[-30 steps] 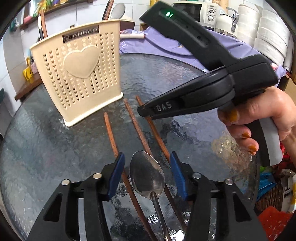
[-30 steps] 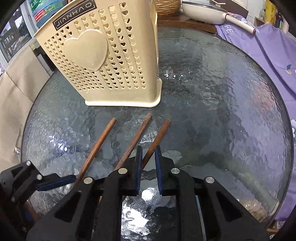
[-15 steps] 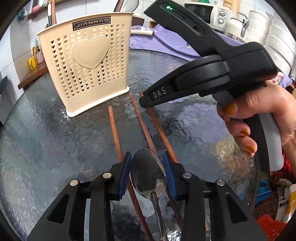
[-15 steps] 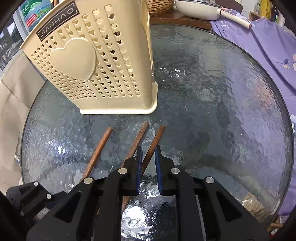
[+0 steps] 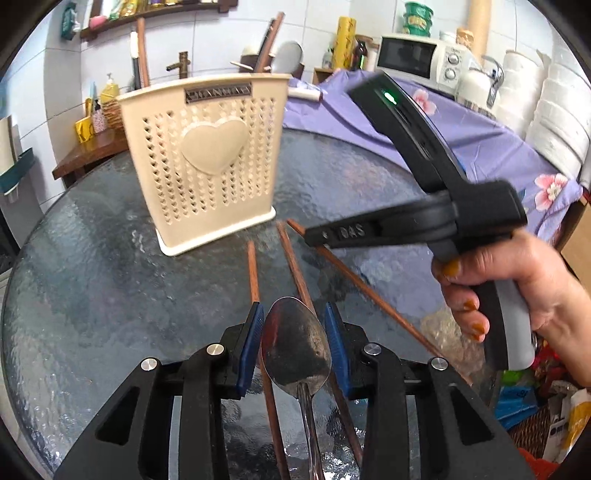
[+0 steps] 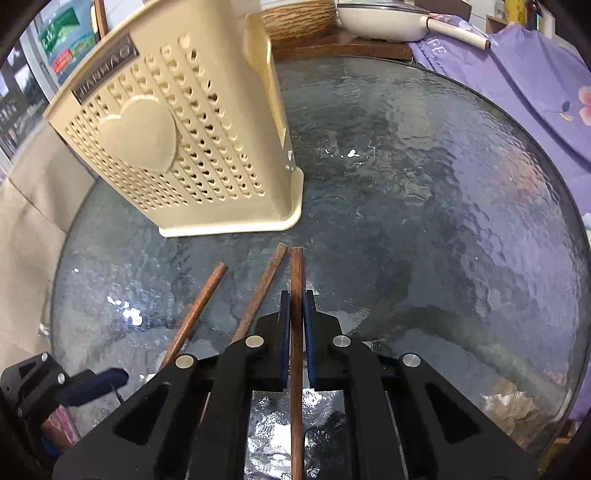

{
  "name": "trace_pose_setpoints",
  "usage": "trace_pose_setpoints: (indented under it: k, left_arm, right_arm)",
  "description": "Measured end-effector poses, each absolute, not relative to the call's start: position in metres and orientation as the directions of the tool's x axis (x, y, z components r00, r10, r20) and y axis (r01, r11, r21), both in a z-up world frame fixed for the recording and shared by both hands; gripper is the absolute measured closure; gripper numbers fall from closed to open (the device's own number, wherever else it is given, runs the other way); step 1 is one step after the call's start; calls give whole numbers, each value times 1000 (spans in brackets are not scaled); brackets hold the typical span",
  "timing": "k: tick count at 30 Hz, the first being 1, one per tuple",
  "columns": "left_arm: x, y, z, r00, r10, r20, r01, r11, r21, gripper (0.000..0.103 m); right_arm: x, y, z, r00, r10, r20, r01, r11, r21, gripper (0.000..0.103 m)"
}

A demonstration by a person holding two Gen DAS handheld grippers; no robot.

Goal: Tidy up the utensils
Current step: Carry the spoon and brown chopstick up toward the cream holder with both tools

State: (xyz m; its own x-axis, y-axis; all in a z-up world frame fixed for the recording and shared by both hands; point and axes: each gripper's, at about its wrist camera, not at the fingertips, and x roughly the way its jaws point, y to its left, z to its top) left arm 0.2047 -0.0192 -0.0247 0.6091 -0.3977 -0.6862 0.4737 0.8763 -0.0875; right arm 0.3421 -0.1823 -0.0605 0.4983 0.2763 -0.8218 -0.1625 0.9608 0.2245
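A beige perforated utensil holder with a raised heart stands on the round glass table. My left gripper is shut on the bowl of a metal spoon, both blue pads against its edges. Under it lie two brown chopsticks. A third chopstick runs straight between the pads of my right gripper, whose jaws are closing tight on it. A hand holds that gripper. One left pad shows at the right wrist view's lower left.
A purple flowered cloth covers the surface past the table's far right edge. A microwave and stacked white bowls stand behind it. A cream pan and a woven basket sit beyond the holder.
The left pads closed in on the spoon bowl and the gripper rose with it. The right jaws narrowed on the right-hand chopstick, which swung into line with the fingers.
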Motion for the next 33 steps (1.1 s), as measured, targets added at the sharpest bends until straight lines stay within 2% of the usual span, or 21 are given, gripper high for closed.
trace_pose_setpoints:
  k: [6, 9, 16, 19, 29, 31, 32, 33]
  left_arm:
    - [202, -11, -9, 649, -396, -650, 442, 891, -102, 70]
    - [199, -9, 1, 676, -391, -625, 430, 898, -96, 71]
    - [193, -5, 28, 715, -408, -568, 429, 897, -104, 76]
    - [191, -7, 35, 723, -409, -557, 429, 897, -101, 88]
    - [202, 0, 21, 707, -371, -602, 392, 914, -103, 89]
    - [201, -1, 19, 699, -365, -615, 401, 912, -85, 87]
    - [200, -3, 17, 692, -363, -624, 411, 909, -73, 77]
    - [199, -5, 15, 688, -363, -629, 417, 906, -67, 61]
  right_arm:
    - [313, -189, -25, 626, 273, -731, -211, 961, 179, 95]
    - [289, -191, 4, 720, 275, -637, -245, 960, 138, 95]
    - [248, -203, 47, 795, 319, -516, -290, 947, 138, 95]
    - [234, -205, 59, 806, 330, -491, -303, 943, 137, 95]
    - [233, -204, 51, 789, 320, -524, -301, 946, 124, 95]
    - [236, -204, 48, 783, 321, -533, -298, 945, 131, 95]
    - [236, -205, 47, 782, 321, -534, -297, 945, 134, 95]
    - [236, -206, 46, 781, 323, -534, -297, 945, 137, 95]
